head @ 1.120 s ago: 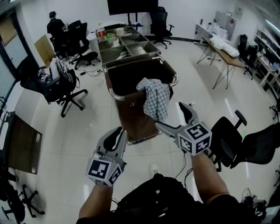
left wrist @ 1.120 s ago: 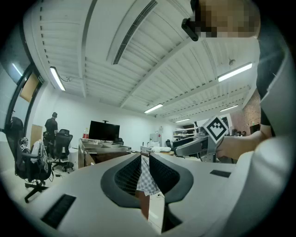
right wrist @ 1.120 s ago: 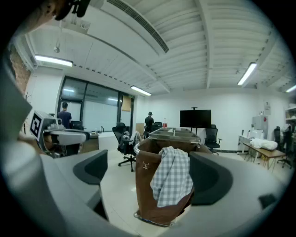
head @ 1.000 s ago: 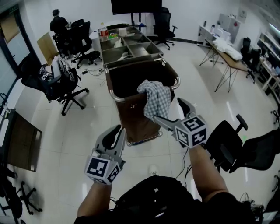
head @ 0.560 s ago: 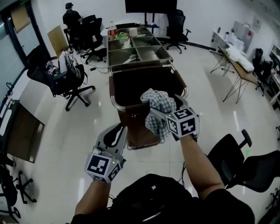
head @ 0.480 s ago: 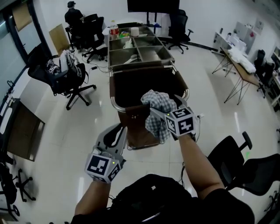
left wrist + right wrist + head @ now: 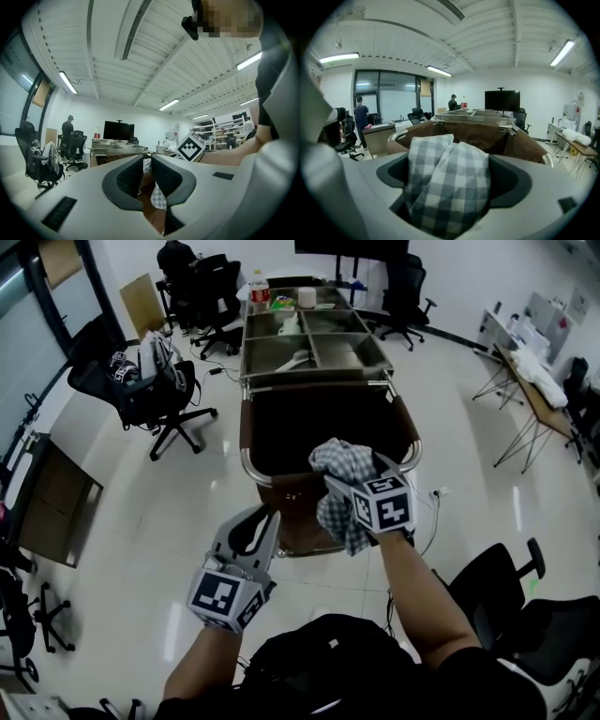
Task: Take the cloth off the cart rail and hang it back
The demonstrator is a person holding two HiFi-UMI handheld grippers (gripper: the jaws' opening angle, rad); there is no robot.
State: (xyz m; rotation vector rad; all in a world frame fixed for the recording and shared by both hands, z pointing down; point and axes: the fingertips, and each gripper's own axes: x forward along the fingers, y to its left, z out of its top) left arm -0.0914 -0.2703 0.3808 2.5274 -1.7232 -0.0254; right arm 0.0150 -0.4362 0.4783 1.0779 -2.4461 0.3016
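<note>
A grey-and-white checked cloth (image 7: 339,474) hangs over the near chrome rail (image 7: 248,460) of a brown-lined cart. My right gripper (image 7: 361,472) reaches onto it from the near side. In the right gripper view the bunched cloth (image 7: 447,183) fills the gap of the right gripper (image 7: 450,157). Its jaws have just been closing a little and still stand wide around the cloth, not squeezing it. My left gripper (image 7: 267,517) hovers lower left, short of the cart, shut and holding nothing. In the left gripper view the left gripper (image 7: 146,161) shows only a slit, with the cloth (image 7: 158,199) beyond.
Steel bins (image 7: 314,343) sit at the cart's far end, with a bottle (image 7: 260,287) behind them. Office chairs stand at the left (image 7: 150,395) and at the near right (image 7: 492,587). A person (image 7: 173,259) sits at the back left. A folding table (image 7: 539,399) stands at the right.
My right gripper swung in from the right and came down over the cloth, which now sits between its jaws. Both grippers moved closer to the cart. The cloth stays on the rail.
</note>
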